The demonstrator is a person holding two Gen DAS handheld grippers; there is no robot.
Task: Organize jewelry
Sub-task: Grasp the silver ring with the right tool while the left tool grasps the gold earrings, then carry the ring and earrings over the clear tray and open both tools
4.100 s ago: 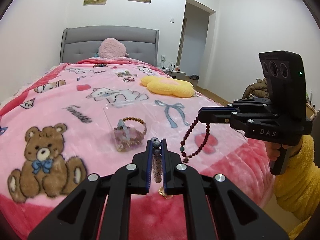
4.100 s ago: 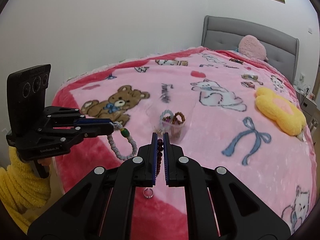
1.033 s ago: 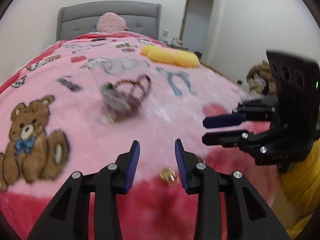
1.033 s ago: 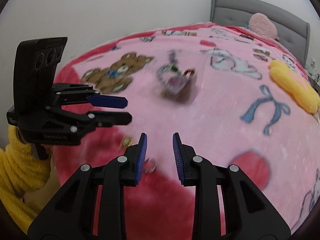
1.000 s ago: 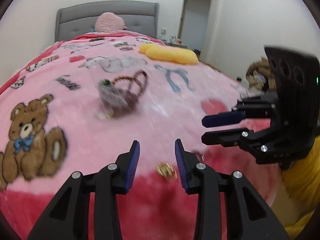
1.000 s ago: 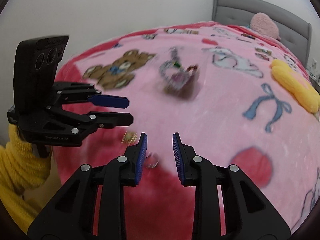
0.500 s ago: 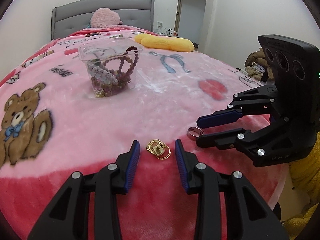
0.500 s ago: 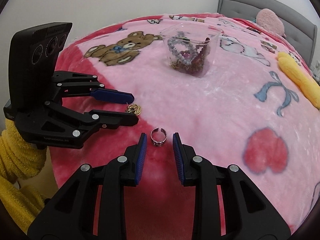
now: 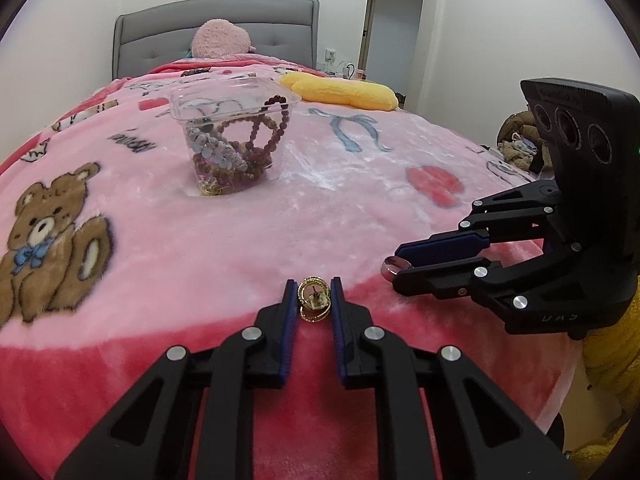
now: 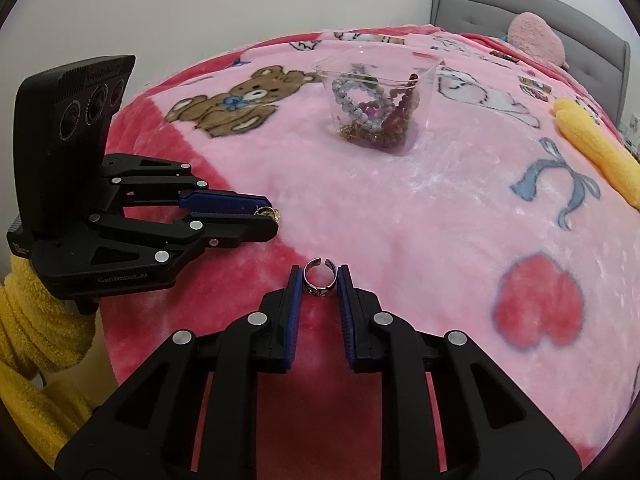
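A small gold earring (image 9: 314, 304) lies on the pink blanket near its front edge. My left gripper (image 9: 313, 286) is closing on it, and its blue pads touch both sides. A silver open ring (image 10: 318, 290) lies a little to the right. The closing jaws of my right gripper (image 10: 319, 272) have it between their pads, which meet its sides. Each gripper also shows in the other's view: the right gripper (image 9: 394, 268) with the ring (image 9: 389, 267) at its tip, the left gripper (image 10: 272, 218) with the earring (image 10: 274, 213). Farther back stands a clear plastic cup (image 9: 184, 120) holding bead bracelets.
A yellow cushion (image 9: 340, 90) and a pink plush (image 9: 220, 38) lie toward the grey headboard (image 9: 160, 36). The blanket's red border drops off at the bed's near edge. Yellow fleece sleeves (image 10: 36, 320) show behind the grippers. A doorway (image 9: 392, 12) opens at the back right.
Both grippers came down to the blanket's front edge, and their jaws narrowed around the gold earring and the ring. The bead bracelets held four seconds ago are now in the cup.
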